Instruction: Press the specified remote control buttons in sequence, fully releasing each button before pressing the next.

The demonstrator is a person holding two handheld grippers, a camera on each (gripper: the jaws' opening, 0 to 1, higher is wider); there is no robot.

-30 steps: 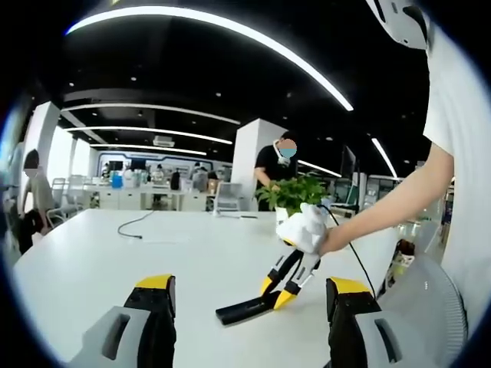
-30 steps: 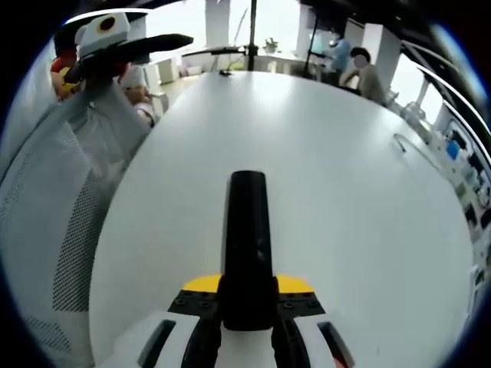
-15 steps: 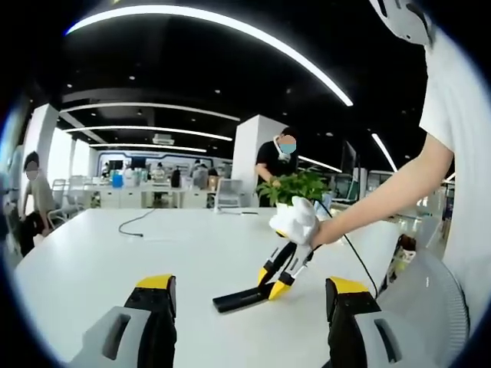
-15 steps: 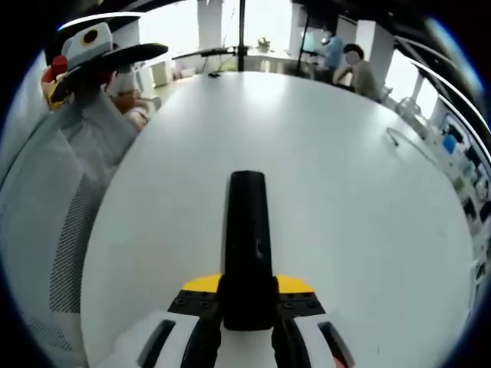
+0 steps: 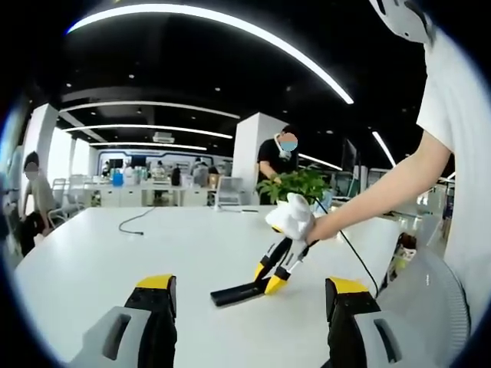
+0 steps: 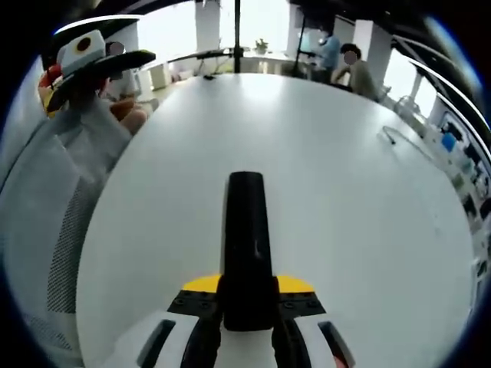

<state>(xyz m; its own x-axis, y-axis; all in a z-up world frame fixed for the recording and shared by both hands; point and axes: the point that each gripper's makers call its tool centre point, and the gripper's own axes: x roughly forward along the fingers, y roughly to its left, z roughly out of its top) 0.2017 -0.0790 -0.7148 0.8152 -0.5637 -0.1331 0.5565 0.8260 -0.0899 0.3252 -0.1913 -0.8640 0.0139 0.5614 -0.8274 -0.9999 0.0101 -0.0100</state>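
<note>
Two grippers are at work, and we take them left to right. Our left gripper (image 5: 249, 307) hangs over the white desk (image 5: 92, 253) with its jaws spread wide and nothing between them; through that gap we see the black remote control (image 5: 238, 292) out in the middle of the desk, its near end pinched in the yellow-tipped right gripper (image 5: 271, 276), with a white-gloved hand (image 5: 291, 218) above it. We cannot tell from here whether the far end rests on the desk or floats just above it. In the right gripper view, our right gripper (image 6: 247, 307) is clamped on the near end of the remote control (image 6: 247, 230), which runs straight out ahead over the desk (image 6: 368, 184). We judge the remote to be a light, stiff plastic bar with a smooth and probably slippery shell, so a hold across its narrow sides at one end, as now, suits it, leaving the face free. Buttons are too dark to make out. A press from the empty left gripper would need the remote braced flat, or it may pivot in the grip.
</note>
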